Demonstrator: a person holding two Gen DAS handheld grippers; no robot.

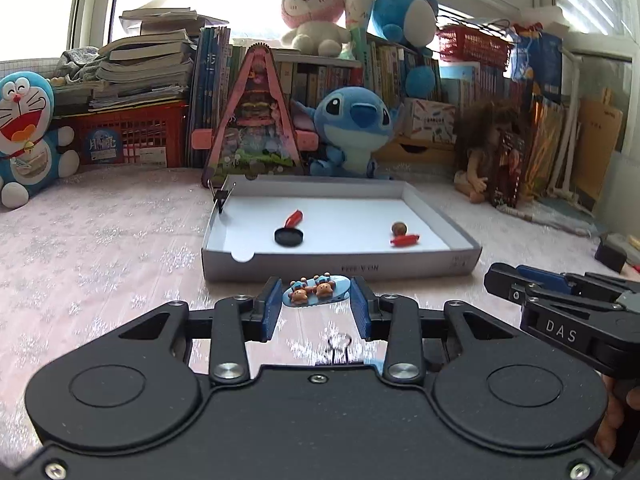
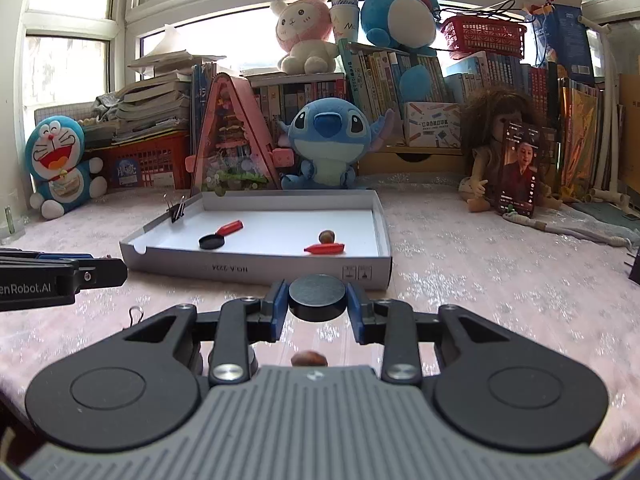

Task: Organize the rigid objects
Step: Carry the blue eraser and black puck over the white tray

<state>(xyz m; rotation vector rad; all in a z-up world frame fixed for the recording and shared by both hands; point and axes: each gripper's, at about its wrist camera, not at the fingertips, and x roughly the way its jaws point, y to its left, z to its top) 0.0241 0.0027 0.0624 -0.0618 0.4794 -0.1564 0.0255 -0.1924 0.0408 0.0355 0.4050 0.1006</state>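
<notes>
One white tray [image 2: 256, 270] holds one toy frying pan [image 2: 218, 237], one red sausage [image 2: 325, 248], one brown nut [image 2: 327, 236], with one black binder clip [image 2: 176, 210] on its rim. Outside it: one black disc [image 2: 317, 298], one bear hair clip [image 1: 316, 290], a second nut [image 2: 308, 358], a second binder clip [image 1: 338, 350]. Four plush toys and one doll [image 2: 494, 148] sit behind.

A small brown rounded object [image 2: 309, 359] lay mostly hidden behind the right gripper's grey ribbed body, possibly a nut. The left view's silver wire binder clip [image 1: 338, 350] was blurred, its base covered.
</notes>
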